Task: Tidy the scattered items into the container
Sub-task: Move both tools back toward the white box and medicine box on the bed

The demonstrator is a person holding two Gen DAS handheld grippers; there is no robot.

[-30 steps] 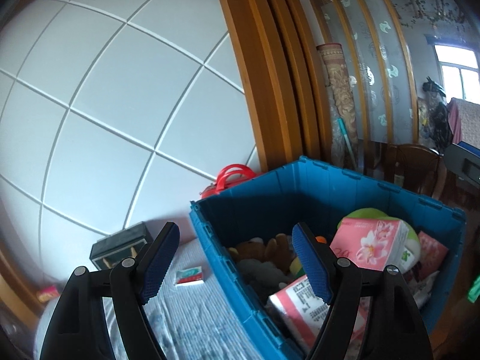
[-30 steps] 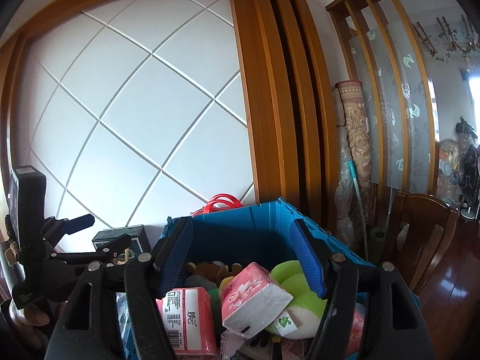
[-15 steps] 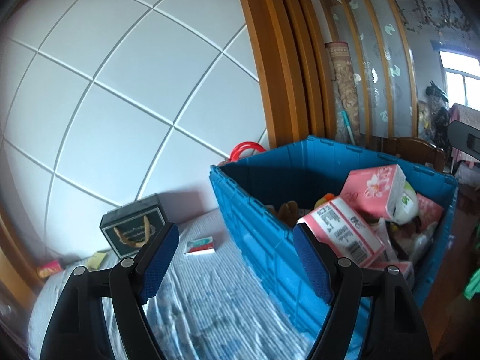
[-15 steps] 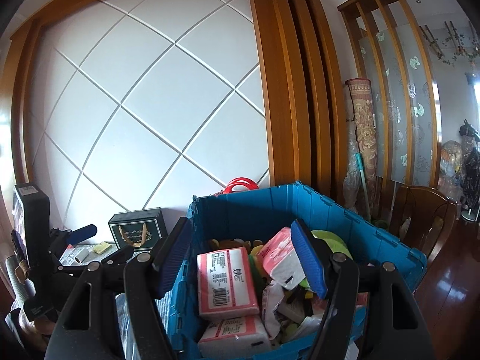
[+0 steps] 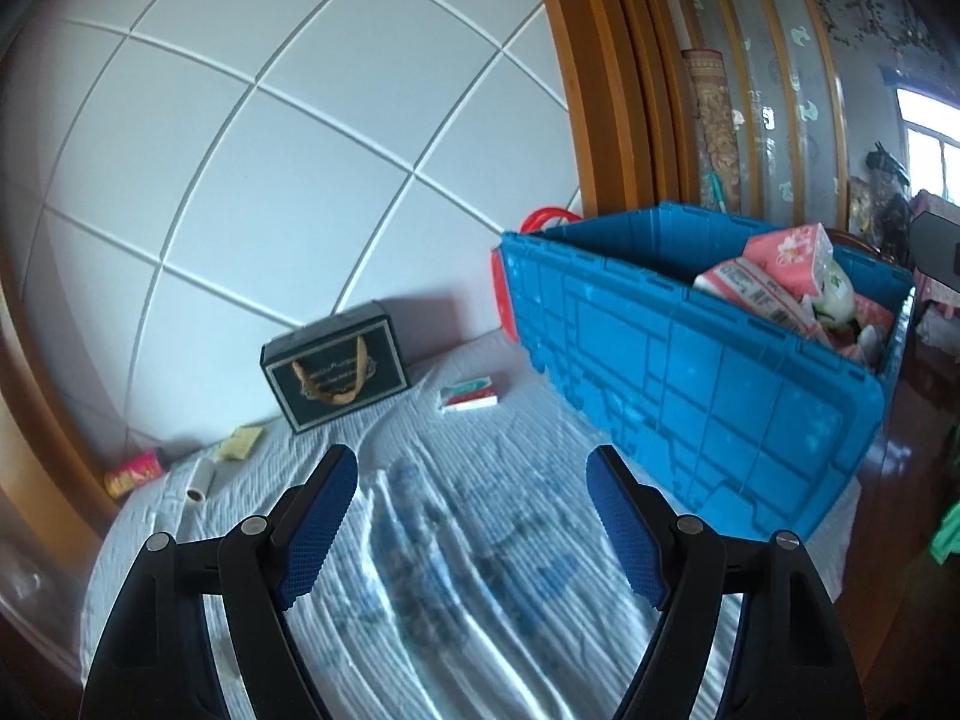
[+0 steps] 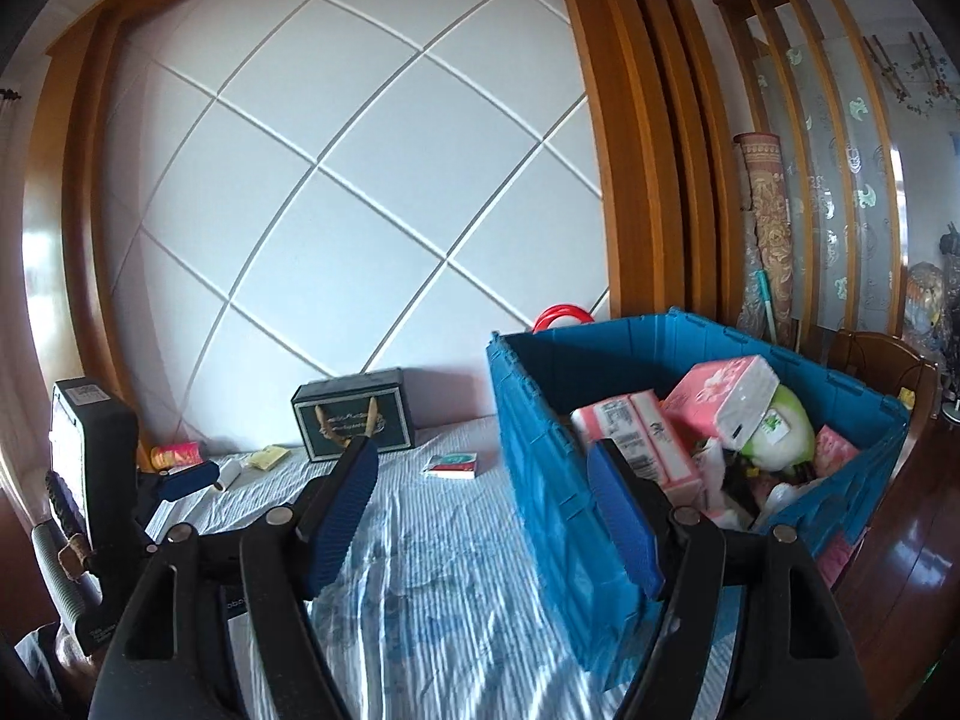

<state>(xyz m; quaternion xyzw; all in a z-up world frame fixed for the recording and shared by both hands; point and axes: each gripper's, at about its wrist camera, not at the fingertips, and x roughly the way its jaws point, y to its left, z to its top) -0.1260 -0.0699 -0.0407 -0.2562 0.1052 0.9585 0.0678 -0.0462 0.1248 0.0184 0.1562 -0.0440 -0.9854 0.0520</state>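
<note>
Now both empty: left gripper (image 5: 471, 480) fingers spread; right gripper (image 6: 483, 471) fingers just opening wider. Crate (image 5: 690, 372) right of fingers, small box (image 5: 469, 394) ahead.

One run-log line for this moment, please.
left gripper: open, empty | right gripper: opening, empty | blue crate: part-filled | small box, dark box: on cloth

I am holding my right gripper (image 6: 483, 504) over the striped cloth (image 6: 444, 588), its jaws just opening wider with nothing between them. The blue crate (image 6: 552, 456) is sitting right, a small carton (image 6: 451, 465) lying beside it.
</note>
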